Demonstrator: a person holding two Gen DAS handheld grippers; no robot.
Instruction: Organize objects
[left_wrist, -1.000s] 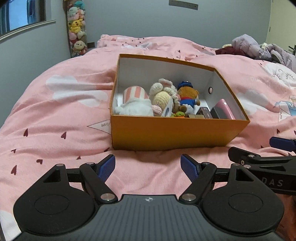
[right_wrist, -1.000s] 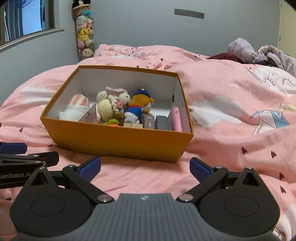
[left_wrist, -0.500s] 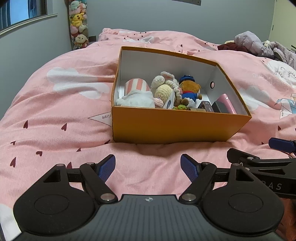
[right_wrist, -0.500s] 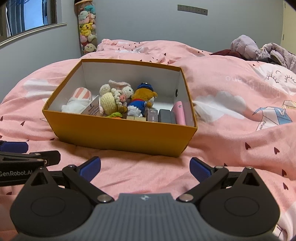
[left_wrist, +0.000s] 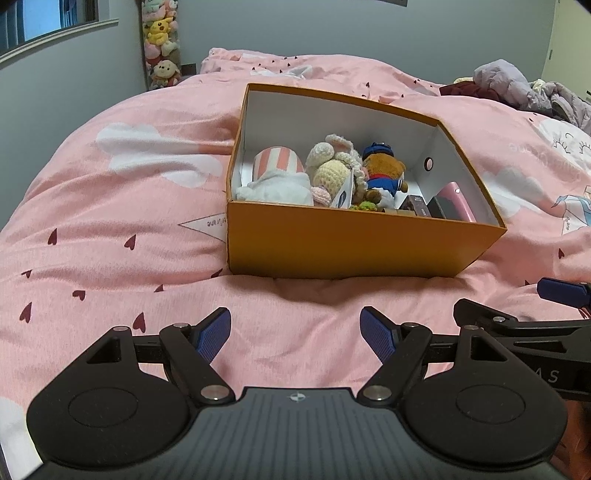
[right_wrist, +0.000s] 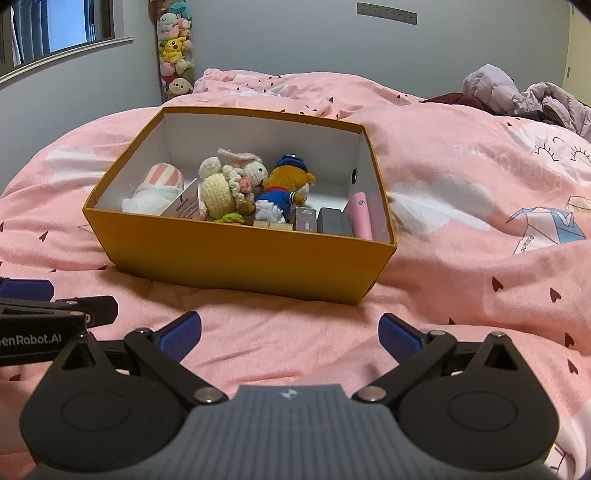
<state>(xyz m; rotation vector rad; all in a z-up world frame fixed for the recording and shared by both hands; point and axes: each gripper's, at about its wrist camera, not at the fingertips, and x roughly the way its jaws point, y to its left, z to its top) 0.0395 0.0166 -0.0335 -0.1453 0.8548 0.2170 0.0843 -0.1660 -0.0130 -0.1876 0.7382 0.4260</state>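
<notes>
Though lidless, orange box (left_wrist: 343, 240) toy-crammed.

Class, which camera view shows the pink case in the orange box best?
The right wrist view: the pink case shows along its whole top, leaning against the orange box end wall. In the left wrist view the near wall hides its lower part.

The left gripper (right_wrist: 55, 325) body reads "enRobot.AI", cut at the edge
</notes>
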